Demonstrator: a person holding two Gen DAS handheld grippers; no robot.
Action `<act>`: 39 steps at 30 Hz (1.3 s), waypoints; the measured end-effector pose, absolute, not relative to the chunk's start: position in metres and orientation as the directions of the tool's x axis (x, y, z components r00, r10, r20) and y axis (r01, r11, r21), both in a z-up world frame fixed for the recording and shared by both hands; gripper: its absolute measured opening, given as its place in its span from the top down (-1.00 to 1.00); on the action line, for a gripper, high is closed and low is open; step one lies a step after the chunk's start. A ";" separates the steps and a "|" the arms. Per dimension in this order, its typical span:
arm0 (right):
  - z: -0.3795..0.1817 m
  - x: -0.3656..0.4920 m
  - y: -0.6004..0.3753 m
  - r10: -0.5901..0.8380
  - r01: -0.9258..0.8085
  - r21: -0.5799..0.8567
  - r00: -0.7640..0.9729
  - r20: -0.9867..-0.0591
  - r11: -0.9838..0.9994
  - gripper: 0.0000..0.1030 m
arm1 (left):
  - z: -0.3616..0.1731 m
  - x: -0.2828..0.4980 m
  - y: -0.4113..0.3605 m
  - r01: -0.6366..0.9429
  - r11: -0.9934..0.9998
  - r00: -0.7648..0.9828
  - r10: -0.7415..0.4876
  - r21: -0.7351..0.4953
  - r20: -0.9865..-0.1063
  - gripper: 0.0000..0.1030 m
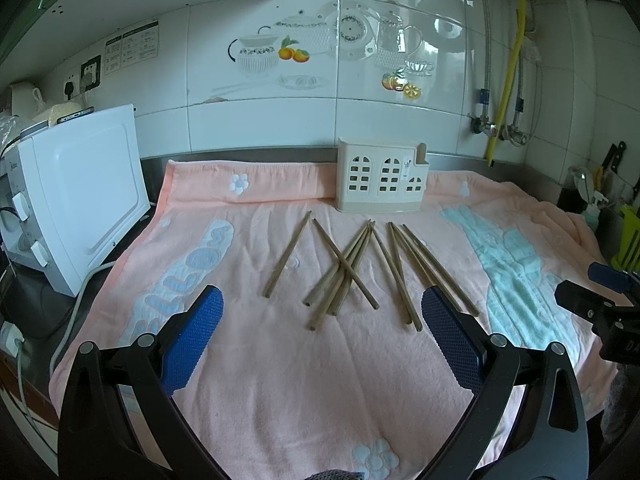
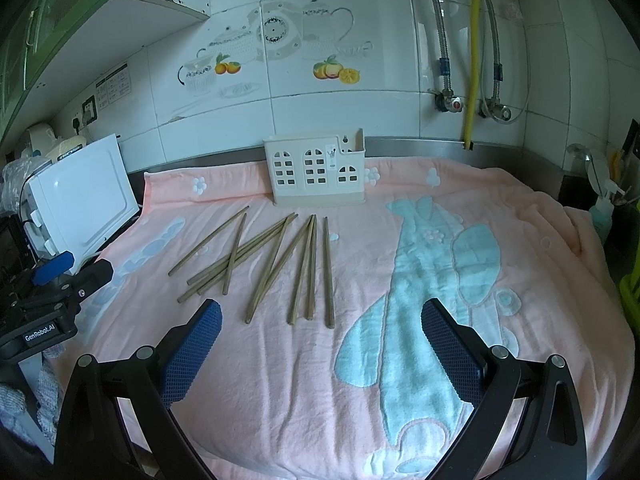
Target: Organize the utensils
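Several wooden chopsticks (image 1: 352, 268) (image 2: 276, 260) lie loose on a pink towel (image 1: 280, 380) (image 2: 280, 380), some crossing each other. Behind them, against the wall, stands a cream utensil holder (image 1: 382, 176) (image 2: 318, 172) with window-shaped cutouts; nothing shows above its rim. My left gripper (image 1: 322, 312) is open, just short of the chopsticks' near ends, with nothing between its blue pads. My right gripper (image 2: 322, 316) is open too, its fingers holding nothing, near the rightmost chopsticks' ends. Each gripper shows at the edge of the other's view: right gripper (image 1: 600, 292), left gripper (image 2: 64, 276).
A white appliance (image 1: 76, 200) (image 2: 80, 204) stands at the towel's left edge with a cable (image 1: 68, 328) trailing down. Pipes and valves (image 2: 472, 104) run along the tiled wall. A spray bottle (image 2: 602, 216) and kitchen tools (image 1: 600, 184) crowd the far right.
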State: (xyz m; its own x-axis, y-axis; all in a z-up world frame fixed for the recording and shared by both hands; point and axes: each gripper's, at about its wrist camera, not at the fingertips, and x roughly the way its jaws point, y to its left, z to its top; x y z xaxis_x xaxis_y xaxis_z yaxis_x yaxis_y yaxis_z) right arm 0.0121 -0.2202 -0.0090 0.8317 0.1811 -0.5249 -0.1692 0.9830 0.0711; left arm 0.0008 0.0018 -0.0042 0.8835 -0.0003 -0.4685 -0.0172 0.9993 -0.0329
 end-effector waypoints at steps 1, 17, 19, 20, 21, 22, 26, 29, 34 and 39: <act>-0.009 0.013 -0.220 0.182 -0.170 0.072 0.831 -0.526 0.983 -0.88 | -0.004 0.001 0.002 -0.017 0.999 0.883 0.000 -0.032 -0.469 -0.90; -0.013 0.017 -0.220 0.188 -0.172 0.080 0.828 -0.529 0.982 -0.88 | -0.008 0.006 0.000 -0.014 0.999 0.876 -0.004 -0.033 -0.482 -0.90; -0.013 0.017 -0.220 0.188 -0.173 0.078 0.827 -0.529 0.982 -0.88 | -0.009 0.007 0.001 -0.015 0.999 0.874 -0.005 -0.036 -0.486 -0.90; -0.013 0.017 -0.220 0.188 -0.173 0.078 0.827 -0.530 0.982 -0.88 | -0.010 0.007 0.001 -0.017 0.999 0.873 -0.004 -0.038 -0.487 -0.90; -0.014 0.018 -0.219 0.188 -0.173 0.077 0.826 -0.531 0.982 -0.88 | -0.010 0.008 0.001 -0.018 0.999 0.872 -0.003 -0.039 -0.489 -0.90; -0.014 0.019 -0.219 0.188 -0.174 0.077 0.825 -0.533 0.982 -0.88 | -0.010 0.009 0.002 -0.019 0.999 0.871 -0.002 -0.039 -0.491 -0.90; -0.016 0.024 -0.219 0.187 -0.172 0.079 0.822 -0.538 0.982 -0.88 | -0.009 0.012 0.002 -0.021 0.999 0.870 0.000 -0.036 -0.493 -0.90; -0.017 0.027 -0.218 0.188 -0.173 0.080 0.820 -0.540 0.982 -0.88 | -0.010 0.014 0.002 -0.020 0.999 0.869 0.000 -0.036 -0.495 -0.90; -0.020 0.033 -0.215 0.189 -0.178 0.075 0.816 -0.546 0.981 -0.88 | -0.010 0.020 0.003 -0.021 0.999 0.863 0.001 -0.035 -0.504 -0.90; -0.025 0.041 -0.213 0.181 -0.175 0.065 0.807 -0.562 0.982 -0.88 | -0.010 0.028 0.005 -0.024 0.999 0.859 0.003 -0.035 -0.513 -0.90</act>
State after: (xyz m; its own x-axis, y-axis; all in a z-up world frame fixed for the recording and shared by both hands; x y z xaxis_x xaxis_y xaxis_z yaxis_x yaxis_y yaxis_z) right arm 0.0408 -0.2130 -0.0248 0.8071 0.1808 -0.5620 -0.1750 0.9824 0.0647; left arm 0.0276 0.0047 -0.0101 0.8586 0.0028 -0.5126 -0.0239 0.9991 -0.0346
